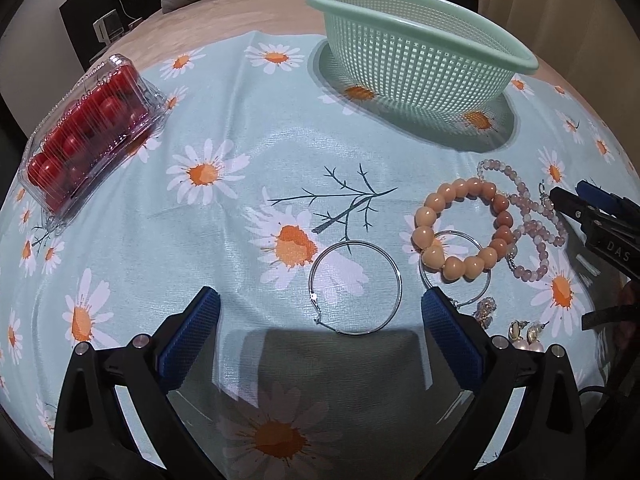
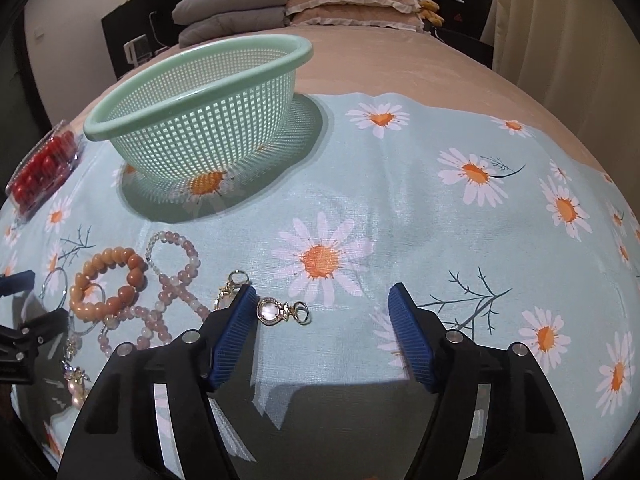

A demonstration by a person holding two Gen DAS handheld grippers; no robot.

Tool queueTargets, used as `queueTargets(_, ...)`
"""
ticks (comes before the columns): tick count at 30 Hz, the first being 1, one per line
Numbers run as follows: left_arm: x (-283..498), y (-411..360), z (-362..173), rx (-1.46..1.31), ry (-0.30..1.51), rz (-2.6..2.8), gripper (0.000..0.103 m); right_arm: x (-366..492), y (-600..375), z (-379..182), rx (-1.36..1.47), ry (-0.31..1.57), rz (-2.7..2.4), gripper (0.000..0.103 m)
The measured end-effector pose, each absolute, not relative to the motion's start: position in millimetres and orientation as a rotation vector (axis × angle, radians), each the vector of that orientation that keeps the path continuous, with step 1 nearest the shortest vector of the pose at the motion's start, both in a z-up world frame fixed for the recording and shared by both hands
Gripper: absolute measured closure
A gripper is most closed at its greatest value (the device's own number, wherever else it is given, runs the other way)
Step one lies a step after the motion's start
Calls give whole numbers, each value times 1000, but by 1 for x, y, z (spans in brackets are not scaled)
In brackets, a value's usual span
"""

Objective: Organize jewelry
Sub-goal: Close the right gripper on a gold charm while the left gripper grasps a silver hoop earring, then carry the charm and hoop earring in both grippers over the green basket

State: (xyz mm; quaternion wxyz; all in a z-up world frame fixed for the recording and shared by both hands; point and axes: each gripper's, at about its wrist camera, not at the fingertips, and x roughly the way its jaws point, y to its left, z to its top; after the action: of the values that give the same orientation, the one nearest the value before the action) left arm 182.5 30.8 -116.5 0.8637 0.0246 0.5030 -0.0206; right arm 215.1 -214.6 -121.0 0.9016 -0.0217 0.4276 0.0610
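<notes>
Several light, slippery pieces lie on the daisy-print cloth [image 2: 400,208] on the bed: the small gold-rimmed pendant [image 2: 280,311], between the open right tool's [image 2: 322,334] pads, wants pinching across its stiff ring, while the open left tool [image 1: 320,334] hangs empty above the thin silver hoop earring [image 1: 355,288].

left gripper [image 1: 320,300]: tilted down, jaws wide apart, empty | right gripper [image 2: 320,300]: tilted down, jaws parted, empty

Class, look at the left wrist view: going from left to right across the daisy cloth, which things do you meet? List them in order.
Clear box of red balls → lone silver hoop earring → peach bead bracelet → pink bead bracelet → right tongs.
</notes>
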Motion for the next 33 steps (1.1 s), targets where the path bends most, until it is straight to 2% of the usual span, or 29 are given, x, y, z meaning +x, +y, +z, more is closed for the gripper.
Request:
queueTargets(3, 182, 31, -117, 55, 1032, -54, 4, 211, -209, -122, -74, 875, 163, 54)
queueTargets(4, 182, 31, -116, 57, 1029, -59, 5, 210, -206, -122, -86, 873, 181, 62)
queueTargets(5, 182, 32, -115, 58, 1018, -61, 11, 208, -203, -122, -98, 871, 204, 71)
queueTargets(6, 181, 32, -113, 58, 1008, -59, 19, 207, -200, -122, -109, 871, 224, 75)
queueTargets(8, 181, 34, -110, 57, 1002, -59, 30, 205, -196, -122, -116, 872, 252, 87)
queueTargets(10, 180, 37, -108, 57, 994, -62, 42, 205, -196, -121, -116, 873, 257, 87)
queueTargets(11, 179, 38, -107, 40, 996, -91, 59, 205, -197, -121, -111, 875, 261, 87)
queueTargets(13, 179, 34, -105, 64, 996, -100, 63, 204, -198, -120, -106, 877, 264, 87)
queueTargets(16, 179, 26, -104, 105, 987, -116, 74, 201, -197, -119, -116, 881, 267, 87)
queueTargets(17, 179, 25, -104, 104, 991, -120, 85, 201, -198, -118, -117, 885, 270, 87)
queueTargets(18, 179, 24, -103, 107, 992, -119, 90, 201, -198, -117, -118, 887, 273, 87)
queueTargets(23, 180, 28, -101, 75, 1012, -132, 99, 196, -201, -113, -120, 891, 277, 87)
queueTargets(33, 160, 32, -82, 55, 1016, -162, 99, 177, -202, -86, -141, 846, 292, 87)
